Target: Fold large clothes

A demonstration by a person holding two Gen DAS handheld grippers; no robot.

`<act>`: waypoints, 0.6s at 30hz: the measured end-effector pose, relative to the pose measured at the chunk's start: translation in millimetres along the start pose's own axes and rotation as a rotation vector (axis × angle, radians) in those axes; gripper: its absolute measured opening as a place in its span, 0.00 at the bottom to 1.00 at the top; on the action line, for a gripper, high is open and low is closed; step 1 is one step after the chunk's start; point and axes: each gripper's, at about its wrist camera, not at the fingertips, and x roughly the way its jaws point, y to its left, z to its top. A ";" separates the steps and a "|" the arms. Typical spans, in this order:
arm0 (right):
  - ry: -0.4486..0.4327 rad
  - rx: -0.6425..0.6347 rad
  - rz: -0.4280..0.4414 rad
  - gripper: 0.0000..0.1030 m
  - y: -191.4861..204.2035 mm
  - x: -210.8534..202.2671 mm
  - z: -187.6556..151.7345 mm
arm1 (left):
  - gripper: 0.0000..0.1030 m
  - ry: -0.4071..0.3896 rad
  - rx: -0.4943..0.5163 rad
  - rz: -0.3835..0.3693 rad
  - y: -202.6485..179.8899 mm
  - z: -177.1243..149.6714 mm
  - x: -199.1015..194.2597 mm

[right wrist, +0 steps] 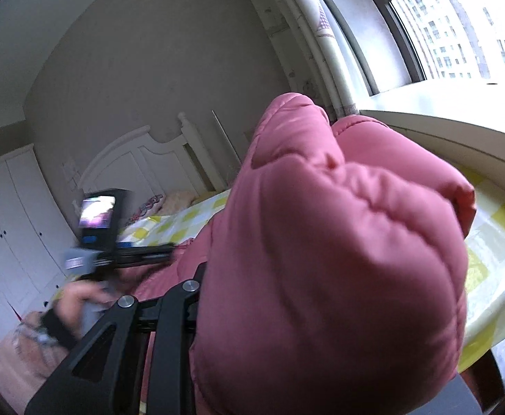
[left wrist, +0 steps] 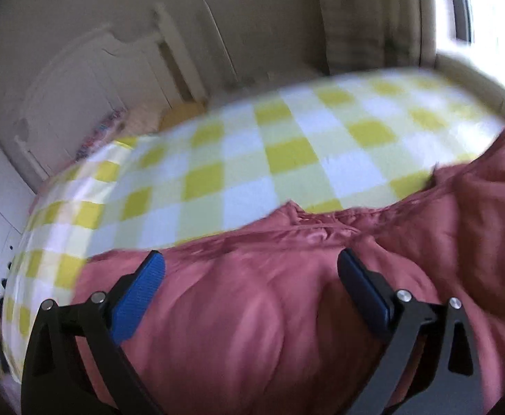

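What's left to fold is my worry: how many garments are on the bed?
1: a pink padded coat, lying across the checked bed cover, with one end bunched up and raised off it. Anything lying beneath it would be hidden.

Daylight enters from the window point(right wrist: 466, 24) at upper right in both views — the pane is blown out to near white in the left wrist view, while the far wall point(right wrist: 131, 69) sits dim and grey. The left wrist view is motion-smeared throughout, the checked bedspread point(left wrist: 252, 159) and headboard point(left wrist: 90, 79) soft-edged; the right wrist view is sharper, blurred only around the left gripper point(right wrist: 141, 252) and hand point(right wrist: 76, 297). Both show strong fisheye bending and black corner vignetting — straight lines curve toward the rim.
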 end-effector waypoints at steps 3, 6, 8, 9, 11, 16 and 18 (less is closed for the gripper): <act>0.001 -0.006 -0.017 0.35 6.1 -2.0 1.6 | 0.98 -0.119 -0.020 -0.020 11.0 -35.3 -61.2; -0.009 -0.032 -0.026 0.35 21.5 -5.0 3.0 | 0.98 -0.156 0.059 -0.056 -7.9 -73.8 -86.4; -0.014 -0.095 -0.038 0.35 41.4 -7.0 -1.2 | 0.98 -0.116 0.171 -0.052 -38.6 -104.3 -74.7; -0.027 -0.147 -0.056 0.35 54.3 -10.6 -3.6 | 0.98 -0.136 0.145 -0.049 -39.9 -111.9 -71.4; -0.048 -0.236 -0.076 0.35 77.8 -14.2 -2.8 | 0.98 -0.120 0.081 -0.099 -31.4 -111.8 -66.3; -0.074 -0.421 -0.182 0.35 125.6 -17.9 -7.6 | 0.91 -0.102 0.017 -0.267 17.3 -98.1 -82.1; -0.086 -0.519 -0.245 0.35 152.8 -14.5 -14.1 | 0.91 -0.186 -0.154 -0.269 76.2 -100.7 -99.2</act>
